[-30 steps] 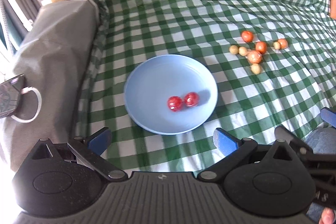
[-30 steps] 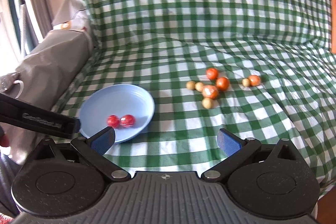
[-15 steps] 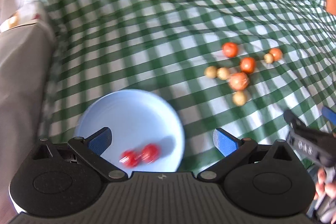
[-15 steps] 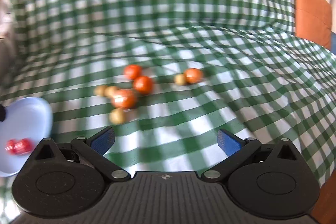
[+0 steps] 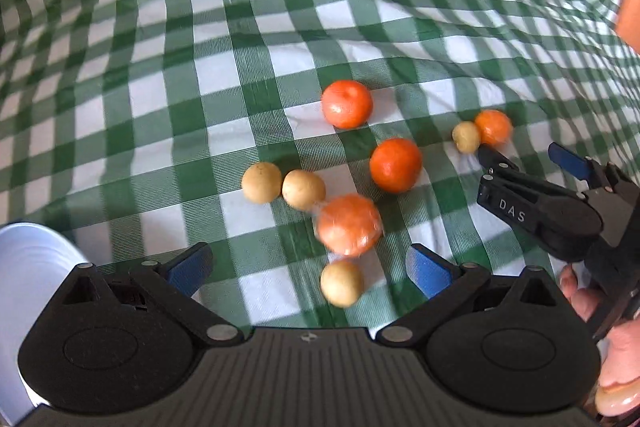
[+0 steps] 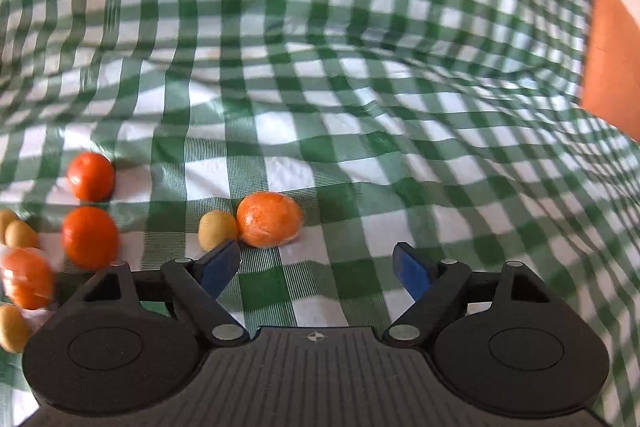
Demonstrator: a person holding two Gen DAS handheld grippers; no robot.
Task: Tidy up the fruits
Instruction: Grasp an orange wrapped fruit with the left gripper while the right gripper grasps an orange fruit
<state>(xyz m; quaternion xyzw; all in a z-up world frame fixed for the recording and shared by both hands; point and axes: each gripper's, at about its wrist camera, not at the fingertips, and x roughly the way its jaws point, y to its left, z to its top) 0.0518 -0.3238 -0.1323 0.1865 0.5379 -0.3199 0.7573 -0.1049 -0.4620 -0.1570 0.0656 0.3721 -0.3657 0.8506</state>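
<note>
Orange and tan round fruits lie loose on the green checked cloth. My left gripper [image 5: 308, 267] is open, low over the cluster: a tan fruit [image 5: 342, 283] sits between its fingers, and a wrapped orange fruit [image 5: 349, 225] lies just beyond. Two bare oranges [image 5: 347, 104] [image 5: 395, 165] and two tan fruits [image 5: 261, 182] [image 5: 303, 189] lie farther out. My right gripper [image 6: 316, 265] is open and empty, just short of an orange fruit [image 6: 269, 219] and the tan fruit [image 6: 217, 229] beside it. It also shows in the left wrist view [image 5: 524, 155].
The blue plate's rim [image 5: 28, 267] shows at the lower left of the left wrist view. An orange cushion [image 6: 610, 59] stands at the far right. The cloth [image 6: 360, 67] rises into folds behind the fruits.
Both grippers have moved right and down toward the loose fruits. The plate with its two red fruits has slid out of view to the left. Both stay open.
</note>
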